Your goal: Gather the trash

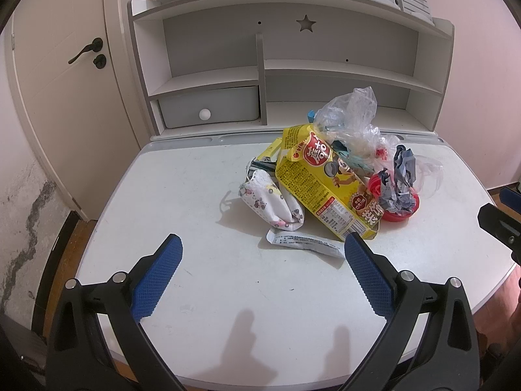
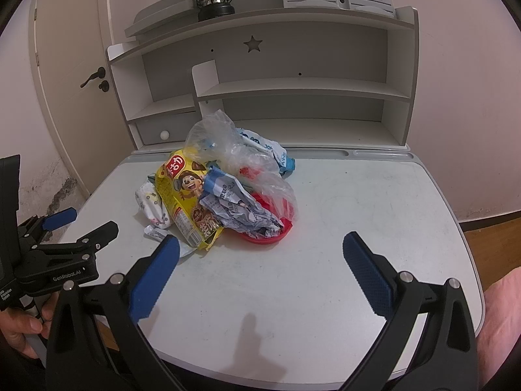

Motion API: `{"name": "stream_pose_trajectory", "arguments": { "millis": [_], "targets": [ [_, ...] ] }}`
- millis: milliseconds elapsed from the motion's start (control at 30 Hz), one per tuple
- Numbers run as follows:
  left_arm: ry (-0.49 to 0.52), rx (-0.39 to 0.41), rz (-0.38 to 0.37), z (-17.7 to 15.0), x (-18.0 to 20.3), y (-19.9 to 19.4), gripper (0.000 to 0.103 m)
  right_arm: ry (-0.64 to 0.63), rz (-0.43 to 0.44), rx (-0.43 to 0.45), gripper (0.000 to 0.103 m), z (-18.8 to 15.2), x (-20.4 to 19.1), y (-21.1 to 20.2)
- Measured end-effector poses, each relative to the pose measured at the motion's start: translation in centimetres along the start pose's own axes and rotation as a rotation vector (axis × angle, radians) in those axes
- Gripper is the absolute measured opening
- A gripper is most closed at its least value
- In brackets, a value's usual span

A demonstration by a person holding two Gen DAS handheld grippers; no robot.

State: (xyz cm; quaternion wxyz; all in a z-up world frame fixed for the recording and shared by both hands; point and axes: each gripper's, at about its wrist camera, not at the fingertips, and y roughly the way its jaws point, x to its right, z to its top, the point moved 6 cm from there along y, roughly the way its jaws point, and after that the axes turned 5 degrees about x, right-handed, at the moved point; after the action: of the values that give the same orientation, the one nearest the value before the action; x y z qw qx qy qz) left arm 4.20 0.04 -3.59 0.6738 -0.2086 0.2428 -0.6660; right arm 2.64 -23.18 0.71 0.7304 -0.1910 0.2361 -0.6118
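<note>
Trash pile (image 1: 332, 176): heaped on table (image 1: 182, 202), far centre. Yellow carton (image 1: 322, 189) lies with its long axis running 11 to 5 o'clock, open end toward 5. Left gripper (image 1: 263, 244) and right gripper (image 2: 261, 244): fingers spread, empty. Risk: lifting the carton could scatter the loose plastic bag (image 1: 351, 114) and crumpled paper (image 1: 402, 179) leaning against it.
</note>
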Motion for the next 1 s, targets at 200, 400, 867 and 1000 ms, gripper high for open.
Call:
{"name": "stream_pose_trajectory", "arguments": {
  "millis": [200,400,867,1000],
  "targets": [
    [0.001,0.000,0.002,-0.03,-0.01,0.00,0.097,-0.001,0.001,-0.001,0.097,-0.04,-0.10,0.03],
    [0.001,0.000,0.001,-0.05,-0.03,0.00,0.097,0.000,0.002,0.001,0.097,0.00,-0.05,-0.02],
    [0.003,-0.002,0.002,-0.09,-0.02,0.09,0.097,-0.002,0.003,-0.002,0.097,-0.07,-0.12,-0.23],
    [0.003,-0.001,0.003,-0.10,-0.05,0.11,0.097,-0.004,0.003,-0.002,0.097,-0.05,-0.09,-0.13]
  ]
}}
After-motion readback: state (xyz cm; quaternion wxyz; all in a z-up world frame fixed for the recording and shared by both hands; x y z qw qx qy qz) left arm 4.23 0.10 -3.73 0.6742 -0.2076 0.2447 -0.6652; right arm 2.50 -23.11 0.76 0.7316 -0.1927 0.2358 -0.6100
